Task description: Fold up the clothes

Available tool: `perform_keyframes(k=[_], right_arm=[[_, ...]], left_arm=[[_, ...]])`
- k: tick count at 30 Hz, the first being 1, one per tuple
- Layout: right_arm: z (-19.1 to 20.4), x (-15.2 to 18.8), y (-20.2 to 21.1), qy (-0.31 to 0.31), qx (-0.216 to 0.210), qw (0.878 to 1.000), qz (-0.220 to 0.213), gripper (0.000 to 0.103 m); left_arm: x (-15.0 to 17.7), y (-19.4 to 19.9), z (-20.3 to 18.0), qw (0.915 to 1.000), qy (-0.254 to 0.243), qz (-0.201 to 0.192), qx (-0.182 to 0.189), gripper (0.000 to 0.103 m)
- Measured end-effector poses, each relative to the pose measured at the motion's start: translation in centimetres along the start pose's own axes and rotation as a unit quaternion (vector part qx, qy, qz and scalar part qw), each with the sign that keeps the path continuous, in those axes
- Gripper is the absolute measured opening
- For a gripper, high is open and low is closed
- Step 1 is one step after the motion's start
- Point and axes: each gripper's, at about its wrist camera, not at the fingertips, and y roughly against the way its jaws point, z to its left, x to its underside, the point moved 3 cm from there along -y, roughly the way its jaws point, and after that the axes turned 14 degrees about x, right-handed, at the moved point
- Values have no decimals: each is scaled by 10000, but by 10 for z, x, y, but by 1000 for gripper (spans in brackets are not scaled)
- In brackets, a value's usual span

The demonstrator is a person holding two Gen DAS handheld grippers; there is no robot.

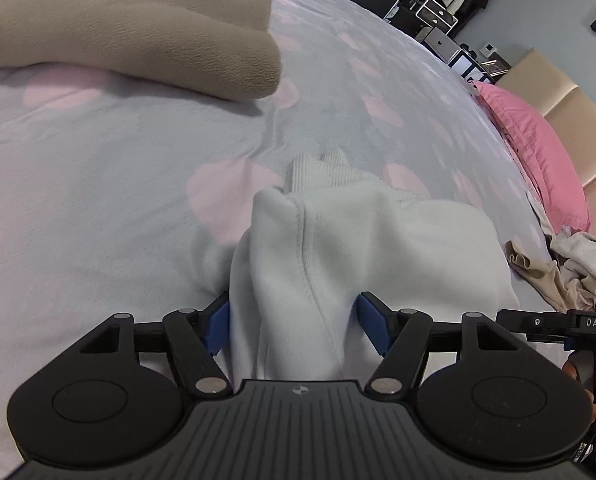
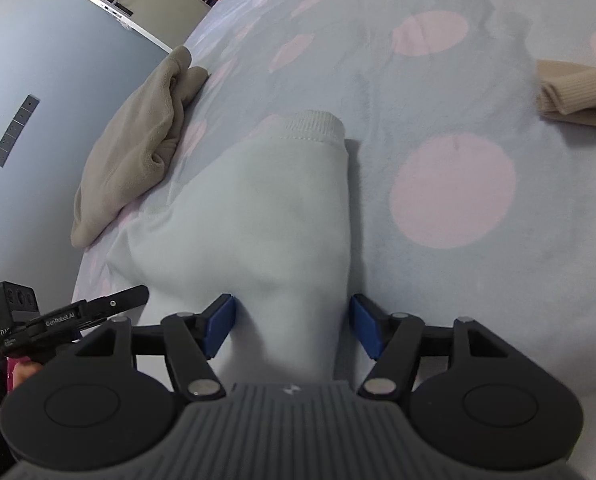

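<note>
step: we're mid-fold on the pale blue sweatshirt (image 1: 338, 248), which lies on the bed (image 1: 98, 168). Both grippers sit at its near edge. Looks like grab-and-carry toward the ribbed cuff/hem end, judging by layout.
garment pos: bunched in a ridge between the fingers in both views. Ribbed cuff (image 2: 318, 122) at the far end, flat on the bed.
how to do it well: we pinch both layers square and lift both sides evenly, so the fold line stays straight. We lay the edge onto the far end w/o dragging and smooth out the ridge first if poss.
left gripper (image 1: 292, 326): fingers (image 1: 218, 328) spread apart, cloth between them. Left pad touches the fabric, right pad just beside it. No clamp yet, not gripping.
right gripper (image 2: 292, 326): fingers (image 2: 218, 326) spread apart, straddling the sleeve. Cloth between them, pads at its sides, not squeezing.
nearby: beige fleece (image 1: 138, 28) well apart, loose clothes (image 1: 570, 268) near the pink pillow (image 1: 538, 144). We keep the fold clear of those.
</note>
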Motion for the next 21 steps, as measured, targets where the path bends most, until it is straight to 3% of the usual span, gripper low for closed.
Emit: perform_keyframes(k=[4, 11, 21], right_arm=[[7, -2, -4, 100, 74, 9999, -80, 61], [14, -3, 7, 296, 104, 9991, -295, 38], [49, 1, 63, 1031, -67, 9896, -998, 33]], left_arm=[[0, -3, -5, 10000, -73, -37, -53, 56], [1, 6, -20, 9992, -346, -145, -124, 26], [3, 50, -53, 9954, -642, -698, -157, 20]])
